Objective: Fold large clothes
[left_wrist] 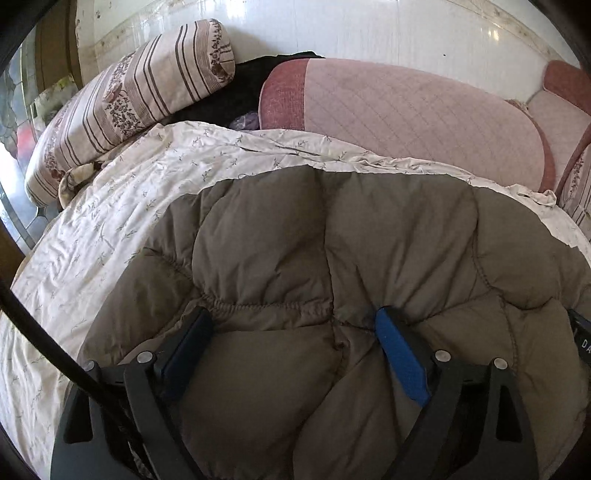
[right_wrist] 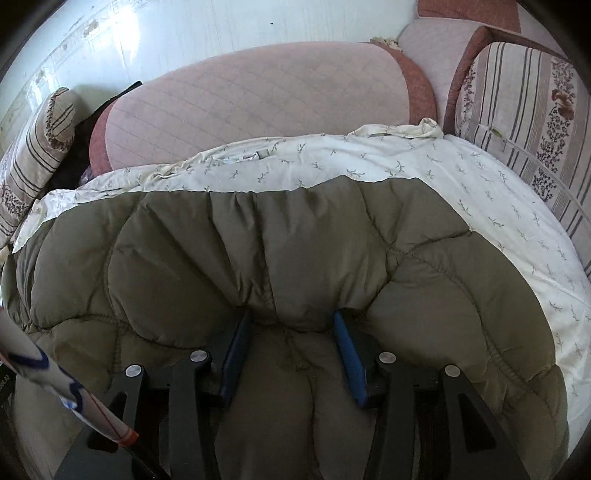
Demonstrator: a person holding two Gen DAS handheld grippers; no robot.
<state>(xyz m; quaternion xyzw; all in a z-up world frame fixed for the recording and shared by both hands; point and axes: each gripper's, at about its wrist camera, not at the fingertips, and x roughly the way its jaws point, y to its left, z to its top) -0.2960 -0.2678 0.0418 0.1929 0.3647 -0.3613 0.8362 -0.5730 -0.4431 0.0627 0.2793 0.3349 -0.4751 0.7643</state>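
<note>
The left gripper (left_wrist: 291, 315) stands with its jaws wide, a thick fold of the quilted olive-brown jacket (left_wrist: 332, 236) bulging up between its blue pads (left_wrist: 400, 354); the pads lie against the padding on both sides, but how firmly they pinch it cannot be told. The right gripper (right_wrist: 293, 319) is about half open, and a bunched ridge of the same jacket (right_wrist: 258, 251) is squeezed between its blue pads (right_wrist: 349, 354), the cloth puckering where they press in.

The jacket lies spread on a cream sheet with a small sprig print (left_wrist: 110, 221), filling the lower half of both wrist views. Its far edge runs across the sheet just short of the sofa's back. In the right wrist view that edge is a gathered, straight hem.

Behind the sheet sits a long pink quilted cushion with a darker red end (left_wrist: 406, 110), leaning against a glossy white wall (left_wrist: 332, 26). To its left a striped, flower-patterned bolster (left_wrist: 122, 96) lies tilted, and between the two is something dark (left_wrist: 236, 88) that cannot be made out. At the right of the right wrist view a striped floral armrest cover (right_wrist: 524, 122) borders the sheet. A black cable (left_wrist: 48, 350) crosses the lower left of the left wrist view.
</note>
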